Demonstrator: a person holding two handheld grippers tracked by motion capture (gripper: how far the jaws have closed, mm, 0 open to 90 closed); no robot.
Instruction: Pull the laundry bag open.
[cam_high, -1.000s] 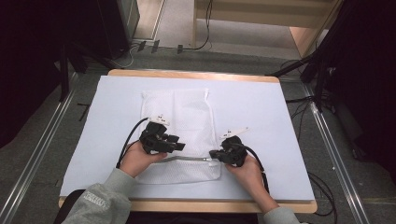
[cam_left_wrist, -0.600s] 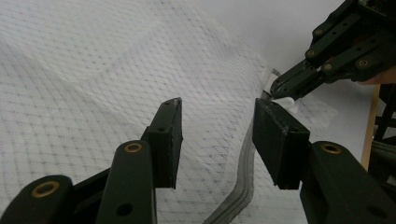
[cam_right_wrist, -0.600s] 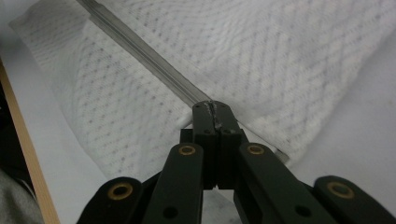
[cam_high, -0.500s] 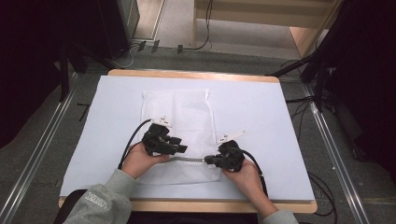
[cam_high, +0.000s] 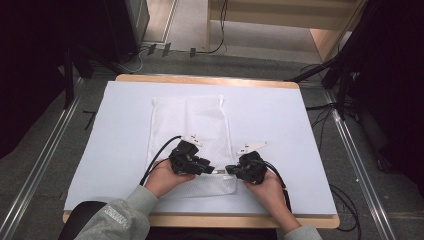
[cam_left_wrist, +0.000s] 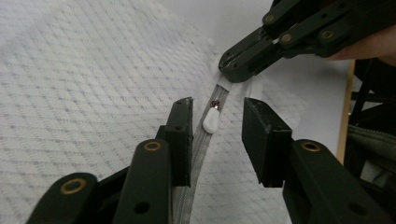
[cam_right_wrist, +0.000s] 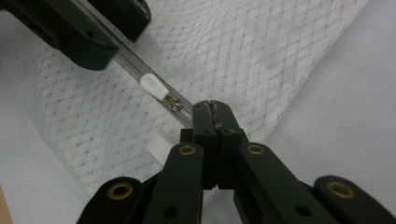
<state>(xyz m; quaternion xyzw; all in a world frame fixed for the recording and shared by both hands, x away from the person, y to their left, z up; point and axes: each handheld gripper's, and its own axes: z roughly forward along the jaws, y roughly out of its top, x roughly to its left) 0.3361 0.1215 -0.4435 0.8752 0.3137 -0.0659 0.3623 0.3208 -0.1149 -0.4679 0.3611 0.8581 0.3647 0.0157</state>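
A white mesh bag lies flat on the table, its zipper running along the near edge. My left gripper is open, one jaw on each side of the white zipper pull, which lies on the tape between them. My right gripper is shut on the zipper's end, just beyond the pull, at the bag's near right corner. In the high view the left gripper and the right gripper nearly meet tip to tip.
A pale sheet covers the wooden table, and its bare near edge shows beside the person's forearms. Cables lie on the floor to the right. A white tab sticks out beside my right gripper.
The left gripper has slid right along the bag's near edge toward the right gripper, closing the gap. The right gripper has barely shifted.
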